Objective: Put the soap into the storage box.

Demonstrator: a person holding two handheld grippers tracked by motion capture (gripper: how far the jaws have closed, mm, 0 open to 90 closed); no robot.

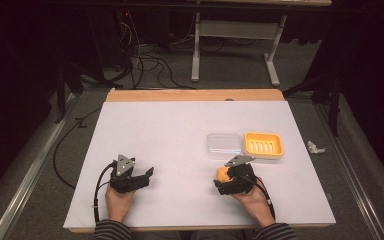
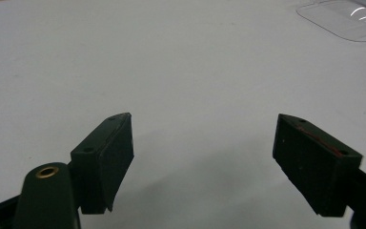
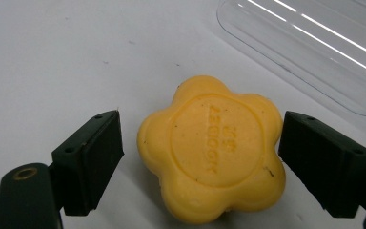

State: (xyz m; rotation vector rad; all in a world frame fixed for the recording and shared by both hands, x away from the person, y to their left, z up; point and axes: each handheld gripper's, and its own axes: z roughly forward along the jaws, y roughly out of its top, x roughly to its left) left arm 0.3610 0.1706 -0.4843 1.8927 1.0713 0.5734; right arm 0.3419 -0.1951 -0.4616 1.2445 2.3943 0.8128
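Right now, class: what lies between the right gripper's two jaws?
The yellow flower-shaped soap lies on the white table between the right gripper's open jaws, as the right gripper view shows.

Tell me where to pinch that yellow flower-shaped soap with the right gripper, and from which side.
Grip the soap across its side edges, coming in low along the table as the right gripper is now. It lies flat, stamped face up, between the open jaws. Probably seat the pads in opposite notches between lobes; rounded lobes could slip.

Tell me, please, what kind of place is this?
Probably a lab or recording workspace: a white table in a dark room, loose cables on the floor, and hand-held grippers, the right gripper around a yellow soap.
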